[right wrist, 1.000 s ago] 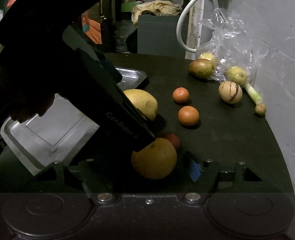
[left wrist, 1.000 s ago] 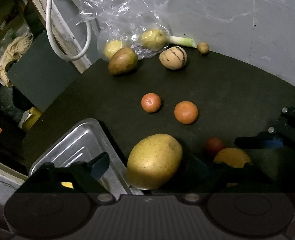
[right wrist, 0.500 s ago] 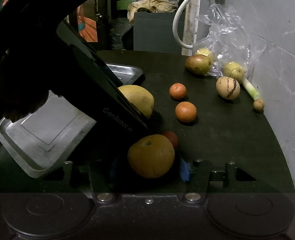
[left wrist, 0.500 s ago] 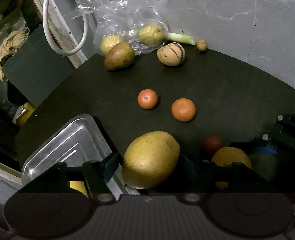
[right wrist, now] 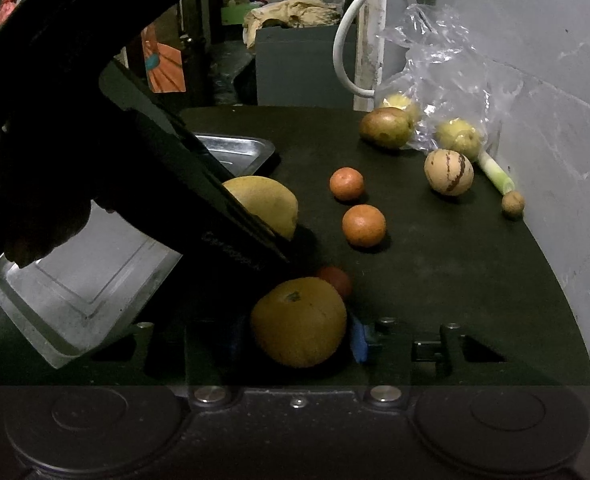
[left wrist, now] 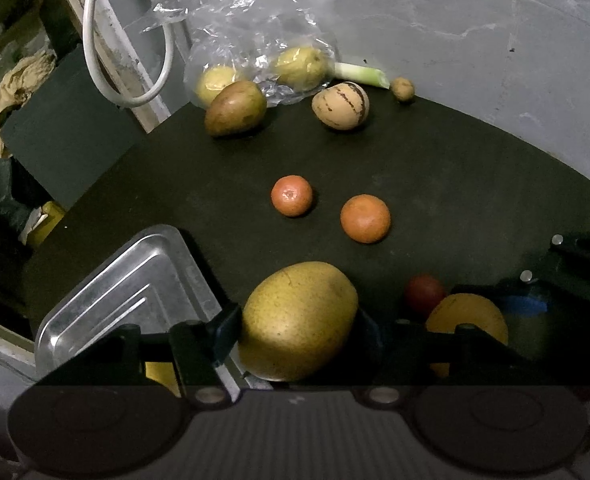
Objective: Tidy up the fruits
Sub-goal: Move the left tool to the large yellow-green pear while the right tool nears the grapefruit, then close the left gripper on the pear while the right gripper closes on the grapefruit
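A big yellow-green fruit [left wrist: 297, 320] lies on the dark table by the corner of a metal tray [left wrist: 107, 300]. My left gripper [left wrist: 301, 332] is shut on it, a finger pressed on each side. In the right wrist view the same fruit [right wrist: 267, 200] shows behind the left gripper's black body [right wrist: 199, 208]. My right gripper [right wrist: 295, 342] is shut on an orange fruit [right wrist: 299, 320]; its blue-padded finger [right wrist: 358, 340] touches the fruit's right side, while the left finger is in shadow. A small red fruit [right wrist: 337, 280] sits just behind the orange one.
Two tangerines [left wrist: 291, 195] [left wrist: 365, 219] lie mid-table. At the back are a brown-green mango [left wrist: 235, 109], a striped melon [left wrist: 340, 106], a small brown ball [left wrist: 402, 89], a green stalk [left wrist: 361, 74] and a plastic bag [left wrist: 255, 40] with yellow fruits. A grey wall runs behind and to the right.
Both grippers' fingers have drawn in onto their fruits. The left gripper has also moved slightly forward toward the big yellow fruit.
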`<act>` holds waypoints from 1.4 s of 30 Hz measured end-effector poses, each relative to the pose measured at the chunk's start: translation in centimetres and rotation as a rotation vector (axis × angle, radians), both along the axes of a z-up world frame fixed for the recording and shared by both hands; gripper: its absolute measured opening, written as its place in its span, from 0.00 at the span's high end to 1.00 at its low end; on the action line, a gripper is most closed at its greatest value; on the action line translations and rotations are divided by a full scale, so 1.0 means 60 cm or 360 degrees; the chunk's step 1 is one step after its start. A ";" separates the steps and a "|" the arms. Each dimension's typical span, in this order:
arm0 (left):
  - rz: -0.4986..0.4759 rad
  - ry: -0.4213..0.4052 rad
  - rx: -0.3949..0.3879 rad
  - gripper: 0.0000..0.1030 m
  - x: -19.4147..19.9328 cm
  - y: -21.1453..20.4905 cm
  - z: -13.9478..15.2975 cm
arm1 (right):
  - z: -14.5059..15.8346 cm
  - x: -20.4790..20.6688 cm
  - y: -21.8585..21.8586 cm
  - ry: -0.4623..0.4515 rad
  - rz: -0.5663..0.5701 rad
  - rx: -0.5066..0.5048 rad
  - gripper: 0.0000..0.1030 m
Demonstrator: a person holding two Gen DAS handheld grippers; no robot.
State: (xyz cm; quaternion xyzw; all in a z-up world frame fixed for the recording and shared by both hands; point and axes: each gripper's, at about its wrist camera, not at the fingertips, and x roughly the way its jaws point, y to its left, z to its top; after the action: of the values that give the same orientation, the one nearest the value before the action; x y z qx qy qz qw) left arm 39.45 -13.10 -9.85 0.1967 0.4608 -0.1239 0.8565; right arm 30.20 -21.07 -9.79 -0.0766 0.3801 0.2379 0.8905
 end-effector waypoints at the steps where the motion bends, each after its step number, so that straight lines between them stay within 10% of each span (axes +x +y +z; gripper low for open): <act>1: 0.0001 0.0001 -0.0011 0.37 -0.001 0.001 0.001 | 0.000 0.000 -0.001 0.0003 -0.0004 0.0003 0.52; 42: 0.0199 -0.0096 -0.0326 0.38 -0.135 0.106 0.061 | 0.041 -0.074 0.052 0.0024 -0.0066 -0.0014 0.54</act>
State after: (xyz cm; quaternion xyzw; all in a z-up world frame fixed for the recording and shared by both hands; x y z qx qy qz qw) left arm 31.36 -6.73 -6.19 0.0828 0.4311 -0.1105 0.8917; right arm 25.77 -17.92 -7.35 -0.0707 0.3893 0.2182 0.8921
